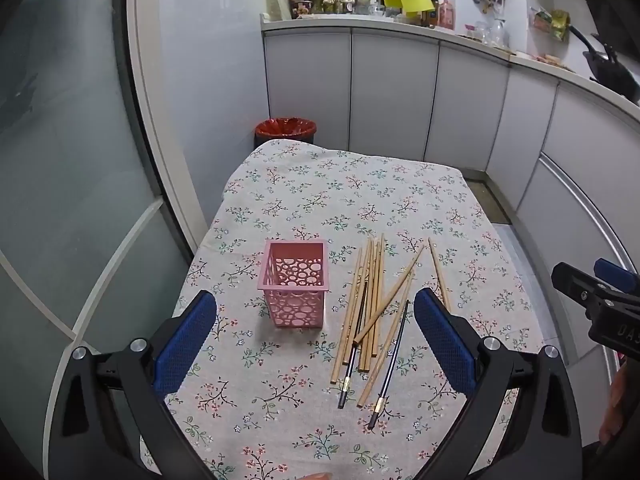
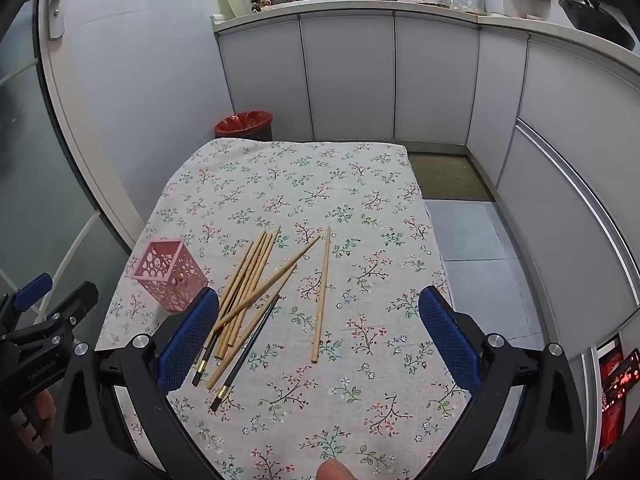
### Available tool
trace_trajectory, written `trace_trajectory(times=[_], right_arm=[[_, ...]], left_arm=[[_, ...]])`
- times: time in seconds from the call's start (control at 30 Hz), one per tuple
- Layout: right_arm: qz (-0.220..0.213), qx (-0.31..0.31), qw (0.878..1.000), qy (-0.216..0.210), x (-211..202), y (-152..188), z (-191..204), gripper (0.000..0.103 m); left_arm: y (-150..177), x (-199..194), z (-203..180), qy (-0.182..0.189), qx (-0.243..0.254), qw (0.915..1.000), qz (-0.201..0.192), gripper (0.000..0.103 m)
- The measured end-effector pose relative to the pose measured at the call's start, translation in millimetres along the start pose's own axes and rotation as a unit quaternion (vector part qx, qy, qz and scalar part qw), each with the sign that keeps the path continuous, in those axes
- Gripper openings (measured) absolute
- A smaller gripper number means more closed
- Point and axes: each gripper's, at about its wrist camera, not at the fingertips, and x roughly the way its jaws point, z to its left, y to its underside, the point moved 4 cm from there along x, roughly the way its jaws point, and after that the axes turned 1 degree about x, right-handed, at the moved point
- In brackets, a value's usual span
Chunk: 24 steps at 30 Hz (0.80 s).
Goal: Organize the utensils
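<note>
A pink perforated holder [image 1: 295, 283] stands upright and empty on the floral tablecloth [image 1: 344, 200]; it also shows in the right wrist view [image 2: 168, 276]. To its right lies a loose pile of wooden chopsticks [image 1: 370, 292] with two black chopsticks [image 1: 390, 364] among them. One wooden chopstick [image 2: 322, 294] lies apart to the right. My left gripper [image 1: 316, 336] is open and empty, above the table in front of the holder and pile. My right gripper [image 2: 320, 340] is open and empty, over the single chopstick, its left pad [image 2: 188, 336] by the pile.
A red-lined bin [image 1: 285, 129] stands on the floor past the table's far edge. White cabinets and a cluttered counter [image 1: 400, 24] run along the back and right. A glass door is at left. The right gripper shows at the left view's right edge [image 1: 600, 304].
</note>
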Motion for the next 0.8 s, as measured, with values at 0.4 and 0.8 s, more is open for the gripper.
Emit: trace_trajectory(times=[0.4, 0.8], right_arm=[[0.001, -0.001, 1.0, 0.0, 0.2, 0.7, 0.3, 0.096], [0.001, -0.001, 1.0, 0.0, 0.8, 1.1, 1.5, 0.096]], left_arm=[[-1.4, -0.4, 2.0, -0.001, 0.0, 1.0, 0.0, 0.096], [-0.8, 2.4, -0.7, -0.001, 0.002, 1.0, 0.002, 0.096]])
